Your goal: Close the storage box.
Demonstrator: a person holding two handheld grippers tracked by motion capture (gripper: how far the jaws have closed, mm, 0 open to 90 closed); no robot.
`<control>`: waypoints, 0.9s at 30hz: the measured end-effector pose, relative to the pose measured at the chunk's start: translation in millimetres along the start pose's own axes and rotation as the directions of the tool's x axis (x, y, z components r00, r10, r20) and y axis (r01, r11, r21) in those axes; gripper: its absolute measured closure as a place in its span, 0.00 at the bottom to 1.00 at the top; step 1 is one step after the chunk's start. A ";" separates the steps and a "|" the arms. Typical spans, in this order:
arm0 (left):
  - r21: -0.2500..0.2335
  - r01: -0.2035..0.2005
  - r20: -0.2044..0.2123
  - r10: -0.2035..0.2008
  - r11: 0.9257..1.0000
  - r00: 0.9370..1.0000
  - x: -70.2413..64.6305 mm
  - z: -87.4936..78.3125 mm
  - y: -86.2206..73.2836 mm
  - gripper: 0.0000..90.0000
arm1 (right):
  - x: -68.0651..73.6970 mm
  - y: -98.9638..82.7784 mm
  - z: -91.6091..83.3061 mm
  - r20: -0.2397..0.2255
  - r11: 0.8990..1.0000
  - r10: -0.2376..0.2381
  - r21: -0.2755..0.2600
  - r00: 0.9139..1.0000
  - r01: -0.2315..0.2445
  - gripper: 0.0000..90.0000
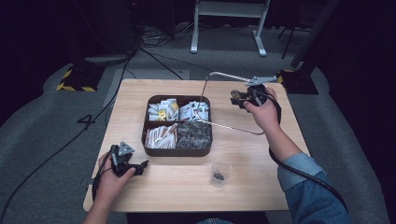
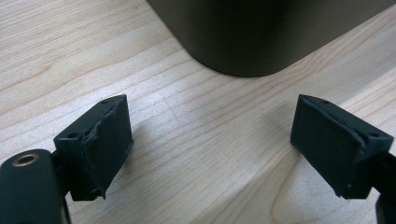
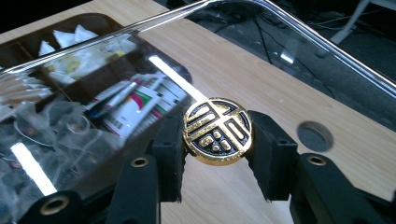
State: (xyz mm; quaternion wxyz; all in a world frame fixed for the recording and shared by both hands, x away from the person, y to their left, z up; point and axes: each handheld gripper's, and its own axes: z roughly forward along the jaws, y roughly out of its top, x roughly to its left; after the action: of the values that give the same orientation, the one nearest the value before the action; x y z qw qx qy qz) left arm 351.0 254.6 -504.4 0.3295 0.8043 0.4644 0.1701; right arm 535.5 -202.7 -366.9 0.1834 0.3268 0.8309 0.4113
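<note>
One clear lid [image 3: 140, 93] by its gold knob [image 3: 218, 130] in right gripper [image 3: 217, 154] — tilted above tray [image 1: 176, 151]

The clear lid [image 3: 140, 60] is a flat, see-through pane with rounded corners and a bright, thin edge. At its middle sits a round gold knob [image 3: 218, 130] with a black, gold-lined emblem on its face. The lid is lifted off the compartment box [image 1: 176, 150] and hangs tilted in the air, over the box's right rear corner and out past its right side. Seen from above, its near edge crosses above the box's right-hand compartments, while its far edge reaches beyond the box's back wall. Reflections streak its surface, and the box's packets show through it.
</note>
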 end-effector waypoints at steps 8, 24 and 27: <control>0.000 0.000 0.001 0.000 1.000 1.000 0.1 0.0 0.0 0.14 | 27.0 21.4 18.5 -0.048 0.999 -0.047 -0.001 0.998 0.047 0.66; -0.002 -0.004 -0.002 0.004 1.000 1.000 0.1 -0.3 -0.2 0.14 | 83.2 48.1 55.1 -0.158 0.995 -0.096 -0.042 0.983 0.090 0.66; -0.002 -0.004 -0.002 0.004 1.000 1.000 0.1 -0.3 -0.1 0.14 | 91.1 50.0 59.4 -0.173 0.994 -0.111 -0.033 0.979 0.107 0.66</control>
State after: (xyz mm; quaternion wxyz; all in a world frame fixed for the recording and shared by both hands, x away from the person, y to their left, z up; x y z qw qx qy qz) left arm 350.8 254.9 -504.3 0.3292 0.8047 0.4631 0.1721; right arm 523.7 -83.7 -365.3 0.1360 0.2413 0.8555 0.4375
